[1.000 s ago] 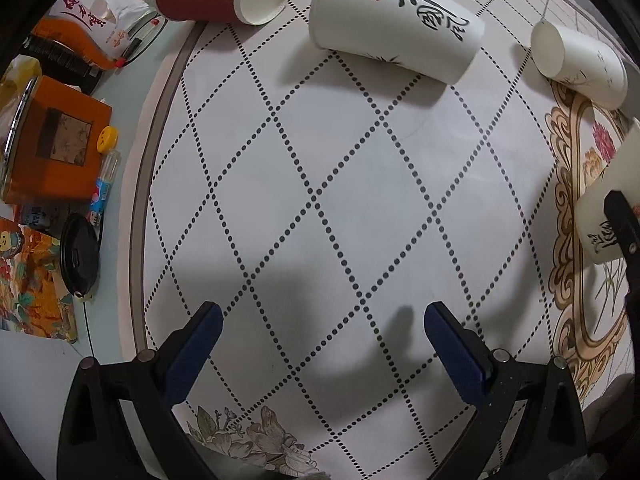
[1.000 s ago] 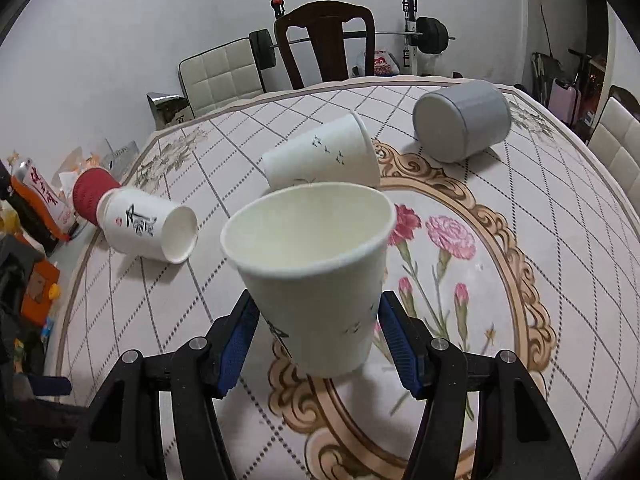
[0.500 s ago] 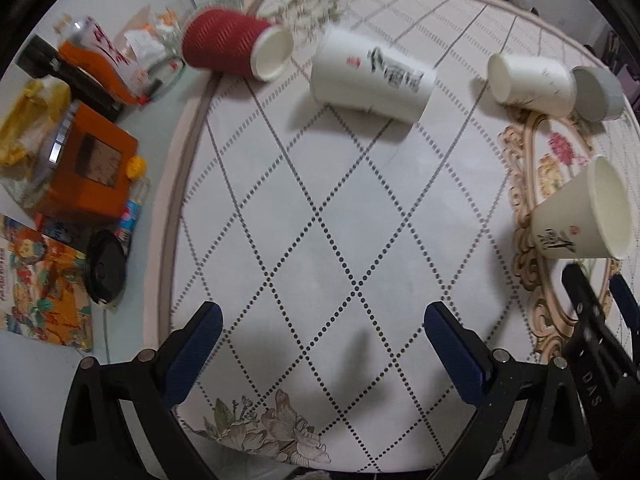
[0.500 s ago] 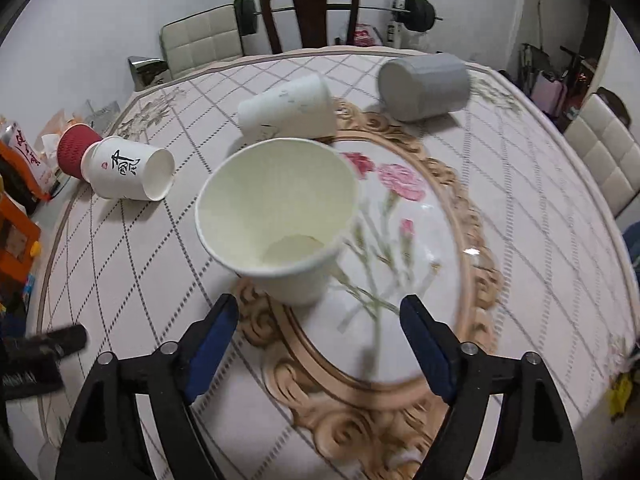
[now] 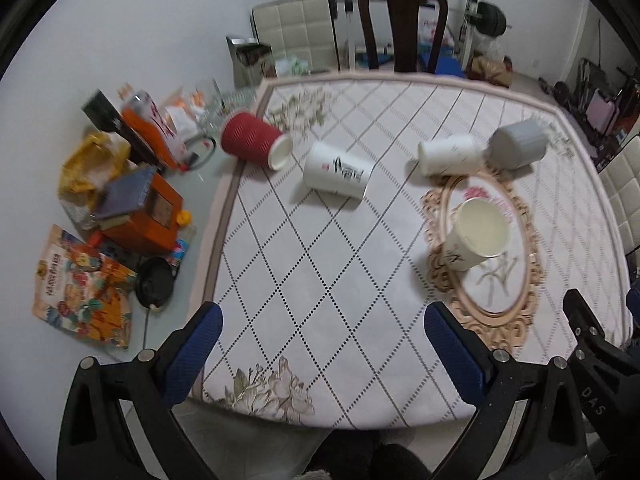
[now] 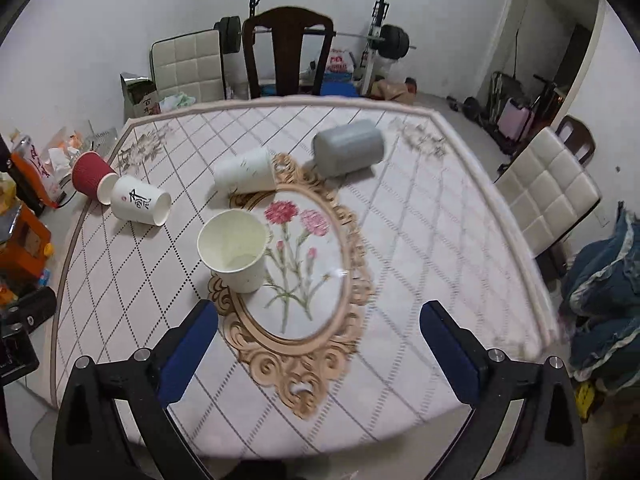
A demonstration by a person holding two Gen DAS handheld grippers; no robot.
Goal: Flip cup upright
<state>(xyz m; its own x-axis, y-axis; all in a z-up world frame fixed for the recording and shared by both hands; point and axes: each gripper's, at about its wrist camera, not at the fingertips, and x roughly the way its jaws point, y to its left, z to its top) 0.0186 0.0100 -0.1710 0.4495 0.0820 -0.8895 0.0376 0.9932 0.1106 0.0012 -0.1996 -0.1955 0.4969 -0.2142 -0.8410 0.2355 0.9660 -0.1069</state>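
Observation:
A white paper cup (image 6: pixel 234 250) stands upright on the floral oval of the tablecloth; it also shows in the left wrist view (image 5: pixel 476 234). My right gripper (image 6: pixel 318 350) is open and empty, pulled back above the table's near edge. My left gripper (image 5: pixel 320 354) is open and empty, also back near the front edge. Several cups lie on their sides: a red ribbed cup (image 5: pixel 254 145), a white cup with black calligraphy (image 5: pixel 338 170), a small white cup (image 5: pixel 450 154) and a grey cup (image 5: pixel 518 145).
Clutter sits on the table's left: an orange box (image 5: pixel 150 214), a yellow bag (image 5: pixel 90 168), a colourful packet (image 5: pixel 82 290), a black lid (image 5: pixel 154 284). Chairs (image 6: pixel 286 54) stand behind the table, another chair (image 6: pixel 548 190) and blue fabric (image 6: pixel 604 292) at the right.
My right gripper let go of the white cup, which now stands upright, and drew back. Both grippers rose and pulled away toward the table's front edge.

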